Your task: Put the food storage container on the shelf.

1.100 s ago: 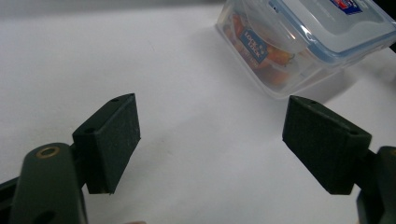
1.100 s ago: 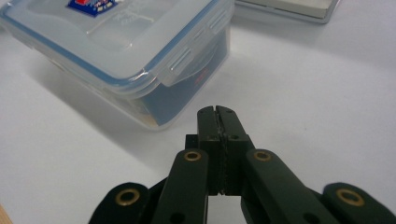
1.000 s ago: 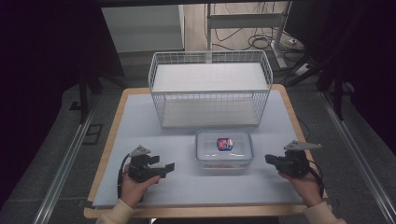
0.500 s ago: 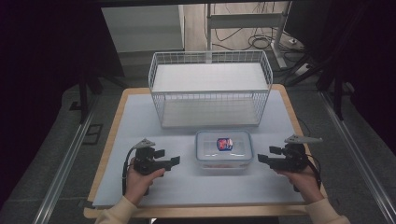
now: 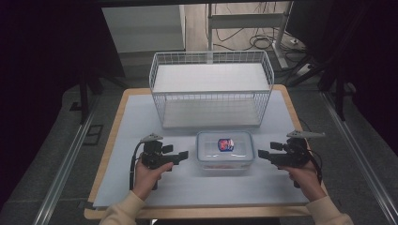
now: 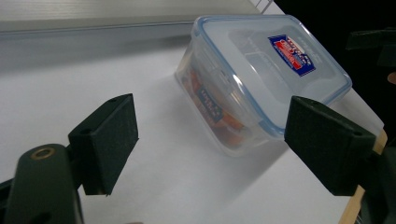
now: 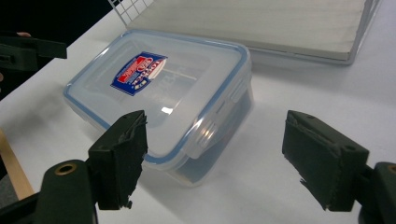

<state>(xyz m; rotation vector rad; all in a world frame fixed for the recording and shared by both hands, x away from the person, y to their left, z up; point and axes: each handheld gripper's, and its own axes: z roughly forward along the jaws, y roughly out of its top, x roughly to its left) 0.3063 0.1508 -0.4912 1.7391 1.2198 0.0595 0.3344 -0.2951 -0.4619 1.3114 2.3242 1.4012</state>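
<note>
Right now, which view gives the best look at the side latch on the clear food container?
The right gripper view: the container lies close, and the latch on its near side is turned toward the camera. The left gripper view shows the container from its opposite end, lid and label clear. The high view shows it small, from above.

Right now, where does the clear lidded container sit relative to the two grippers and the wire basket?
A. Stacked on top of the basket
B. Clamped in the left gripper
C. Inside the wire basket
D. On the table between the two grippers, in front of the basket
D: the clear container rests on the table, the left gripper and right gripper flank it with open jaws, and the wire basket stands behind it.
</note>
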